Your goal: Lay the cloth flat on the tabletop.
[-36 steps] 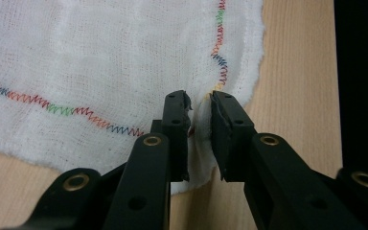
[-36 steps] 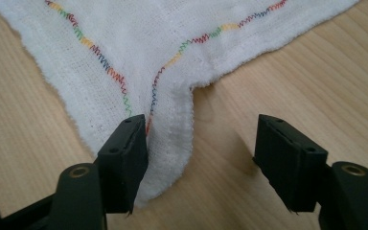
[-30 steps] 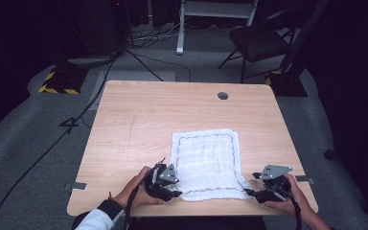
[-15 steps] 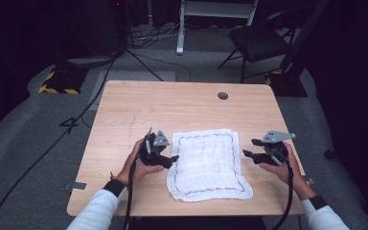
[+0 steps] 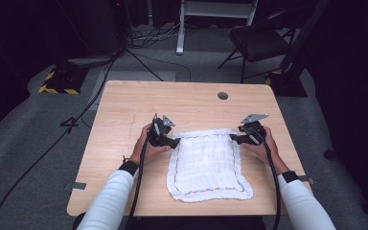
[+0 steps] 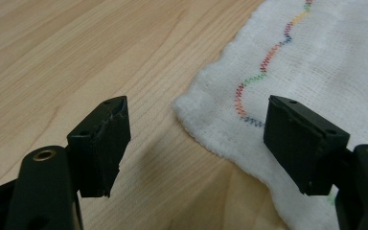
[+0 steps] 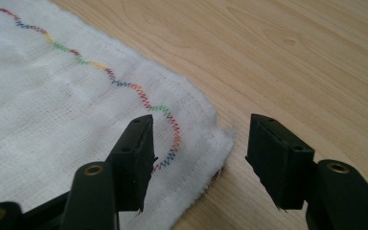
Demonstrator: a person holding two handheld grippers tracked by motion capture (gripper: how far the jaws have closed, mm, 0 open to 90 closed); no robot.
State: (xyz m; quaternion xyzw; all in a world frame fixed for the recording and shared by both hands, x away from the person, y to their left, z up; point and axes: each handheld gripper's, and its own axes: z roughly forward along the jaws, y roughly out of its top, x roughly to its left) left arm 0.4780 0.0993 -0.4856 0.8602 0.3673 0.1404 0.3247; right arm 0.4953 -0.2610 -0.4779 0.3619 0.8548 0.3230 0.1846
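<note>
Left gripper point(image 5: 176, 142): jaws stand apart, nothing clamped. In the left gripper view point(image 6: 194, 139) a corner of the white cloth point(image 6: 326, 72) lies on the table between the two black jaws, nearer the right-hand jaw, and the pads do not press on it. The jaws have just been opening over the last second, then settled.

Right gripper point(image 5: 232, 139): jaws also apart, nothing gripped. In the right gripper view point(image 7: 199, 158) another corner of the cloth point(image 7: 52, 105) lies flat between the jaws; one jaw hangs over the cloth just inside the stitched line, the other over bare wood beyond the edge. These jaws have just been closing somewhat, with the corner between them but no pinch visible.

High view: both grippers sit at the far corners of the cloth point(image 5: 206, 163), left one at the far-left corner, right one at the far-right corner, each pointing inward toward the cloth. The person's hands hold them, white sleeves entering from the bottom, a black cable trailing back from each.

Cloth: a white woven gauze rectangle with a wavy multicolour stitch running inside its border, spread flat on the near half of the wooden table point(image 5: 124, 105), right of centre. Near edge is slightly wavy and close to the table's front edge.

Far side of the table has a round grommet hole point(image 5: 223, 96).
</note>
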